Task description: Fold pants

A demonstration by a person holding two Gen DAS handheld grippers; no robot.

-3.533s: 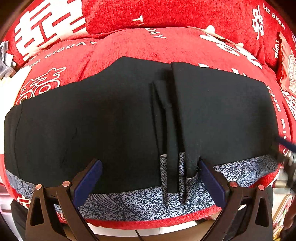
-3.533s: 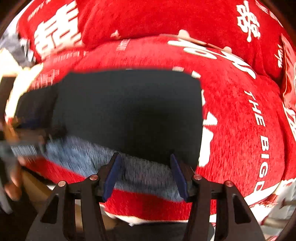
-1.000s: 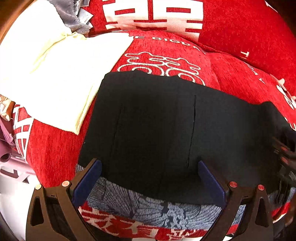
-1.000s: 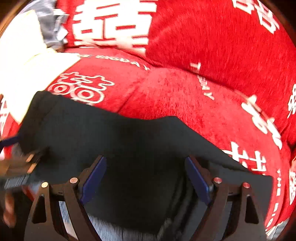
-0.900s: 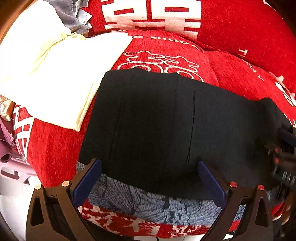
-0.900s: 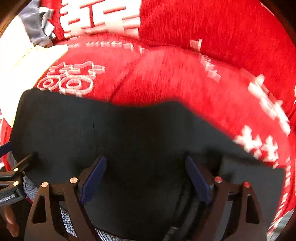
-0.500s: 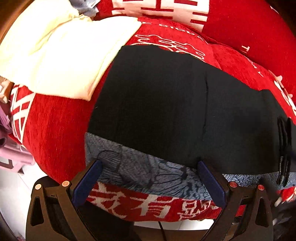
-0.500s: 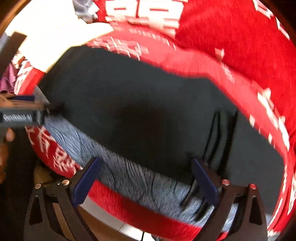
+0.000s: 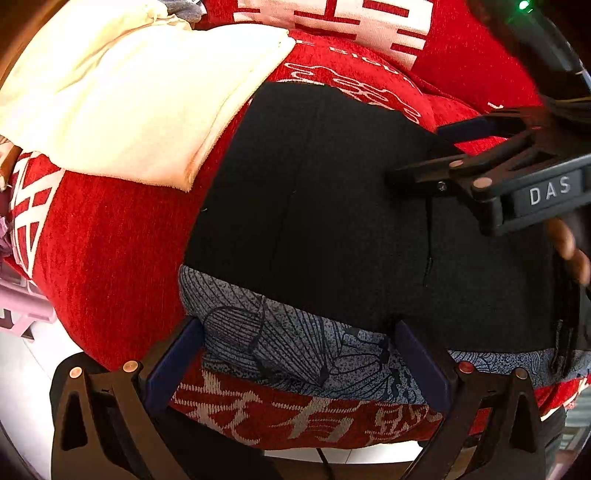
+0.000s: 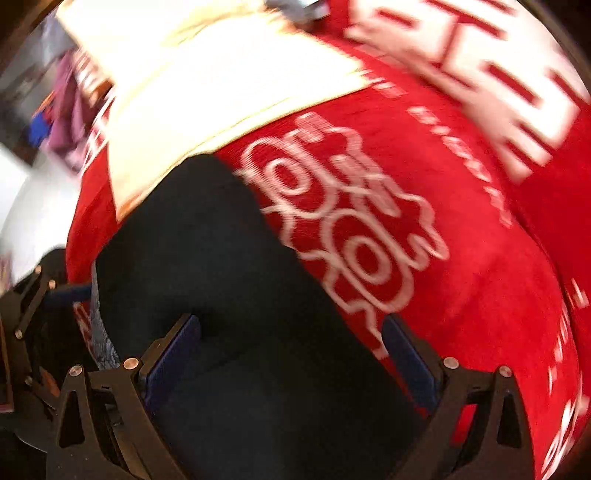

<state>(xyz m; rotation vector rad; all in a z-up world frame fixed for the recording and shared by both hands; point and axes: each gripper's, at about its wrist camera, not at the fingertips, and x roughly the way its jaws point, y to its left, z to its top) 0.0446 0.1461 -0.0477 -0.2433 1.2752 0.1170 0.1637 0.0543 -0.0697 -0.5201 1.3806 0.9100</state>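
Red plush sofa (image 9: 110, 240) with rounded seat cushions, covered in white double-happiness characters and small white lettering. Back cushion (image 9: 461, 55) of the same red fabric, carrying a large white character. Cream-coloured cloth (image 9: 129, 103) spread over the left of the seat, a scrap of grey fabric (image 9: 184, 7) just behind it. White glossy floor (image 9: 33, 354) below the sofa's front edge. Pink object (image 9: 22, 314) at the far left, too cropped to identify. Bright, even light throughout.

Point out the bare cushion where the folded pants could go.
Bare red cushion lies behind the black pants, under the white pattern. The cream cloth crowds the left; the right gripper hangs over the pants' right.
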